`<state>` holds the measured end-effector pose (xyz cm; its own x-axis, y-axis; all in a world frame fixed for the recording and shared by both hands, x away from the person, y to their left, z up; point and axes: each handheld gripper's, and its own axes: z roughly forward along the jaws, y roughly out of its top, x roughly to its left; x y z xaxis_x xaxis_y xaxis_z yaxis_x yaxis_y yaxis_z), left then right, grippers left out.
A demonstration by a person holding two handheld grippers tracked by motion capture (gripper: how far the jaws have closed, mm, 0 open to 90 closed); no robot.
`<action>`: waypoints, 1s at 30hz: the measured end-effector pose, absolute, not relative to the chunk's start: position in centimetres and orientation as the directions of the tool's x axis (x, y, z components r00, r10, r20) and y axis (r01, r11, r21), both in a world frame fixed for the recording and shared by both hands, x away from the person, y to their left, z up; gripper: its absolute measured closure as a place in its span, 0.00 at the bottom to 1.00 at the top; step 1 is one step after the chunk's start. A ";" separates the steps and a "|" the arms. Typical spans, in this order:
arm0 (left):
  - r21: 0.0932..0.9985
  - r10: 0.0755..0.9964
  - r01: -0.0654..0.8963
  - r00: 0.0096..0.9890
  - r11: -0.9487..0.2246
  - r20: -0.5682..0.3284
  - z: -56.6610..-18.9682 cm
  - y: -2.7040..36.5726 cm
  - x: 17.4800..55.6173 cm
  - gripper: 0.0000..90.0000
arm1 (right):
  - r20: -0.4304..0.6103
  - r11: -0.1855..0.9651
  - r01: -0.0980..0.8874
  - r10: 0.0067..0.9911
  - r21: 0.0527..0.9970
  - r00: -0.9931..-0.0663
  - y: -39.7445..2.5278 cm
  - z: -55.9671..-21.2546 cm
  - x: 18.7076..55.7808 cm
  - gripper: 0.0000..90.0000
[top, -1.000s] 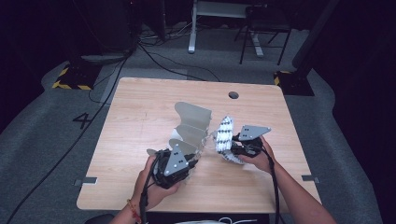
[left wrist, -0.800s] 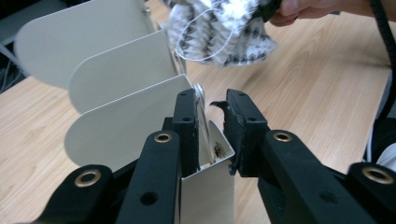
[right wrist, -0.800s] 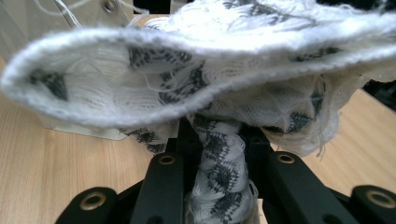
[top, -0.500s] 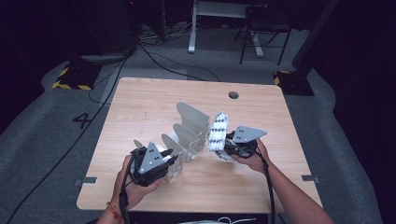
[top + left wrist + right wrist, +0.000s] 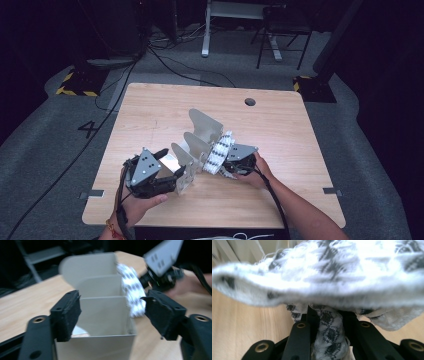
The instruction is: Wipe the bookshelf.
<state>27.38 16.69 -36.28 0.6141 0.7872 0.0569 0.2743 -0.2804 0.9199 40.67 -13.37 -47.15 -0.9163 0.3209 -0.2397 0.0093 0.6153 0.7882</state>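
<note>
High view: the grey divider rack (image 5: 197, 142) stands mid-surface (image 5: 280, 130), the patterned cloth (image 5: 220, 152) at its 3 o'clock side. Left gripper view: the left gripper (image 5: 112, 308) has its fingers apart, flanking the rack's near end. Right gripper view: the right gripper (image 5: 328, 322) has its fingers clamped on the cloth.

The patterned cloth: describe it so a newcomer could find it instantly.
Start at the wooden table, then find the grey stepped divider rack near its middle. Against the rack's right side, clamped in the right tongs, is the patterned cloth: soft, white, with dark checks.
</note>
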 end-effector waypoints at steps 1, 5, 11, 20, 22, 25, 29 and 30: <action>0.921 0.808 0.281 0.586 -0.269 0.058 -36.2 17.0 27.4 0.28 | -0.227 0.632 0.028 0.319 0.774 -0.920 -13.2 -47.9 40.9 0.84; 0.928 0.890 0.336 0.456 -0.158 -0.014 -36.5 18.8 27.9 0.27 | -0.218 0.641 0.049 0.331 0.766 -0.918 -13.3 -48.5 41.1 0.84; 0.919 0.911 0.385 0.403 -0.086 -0.083 -38.0 19.6 28.7 0.27 | -0.224 0.609 0.046 0.359 0.792 -0.906 -14.5 -47.2 41.0 0.84; 0.920 0.880 0.392 0.441 -0.009 -0.179 -39.3 19.3 29.9 0.24 | -0.213 0.579 0.053 0.381 0.813 -0.899 -16.2 -46.0 40.9 0.83; 0.921 0.871 0.389 0.448 0.011 -0.200 -39.6 19.1 30.1 0.23 | -0.216 0.578 0.053 0.386 0.814 -0.897 -16.5 -45.8 40.9 0.83; 0.922 0.858 0.387 0.463 0.028 -0.221 -39.9 18.9 30.6 0.24 | -0.214 0.574 0.052 0.387 0.817 -0.897 -16.8 -45.6 40.9 0.83; 0.917 0.849 0.398 0.486 -0.003 -0.208 -40.0 18.1 31.6 0.24 | -0.217 0.566 0.045 0.386 0.823 -0.896 -17.2 -45.1 40.7 0.83; 0.914 0.853 0.404 0.485 -0.024 -0.192 -40.0 17.7 31.9 0.24 | -0.219 0.564 0.043 0.389 0.824 -0.895 -17.3 -45.0 40.7 0.83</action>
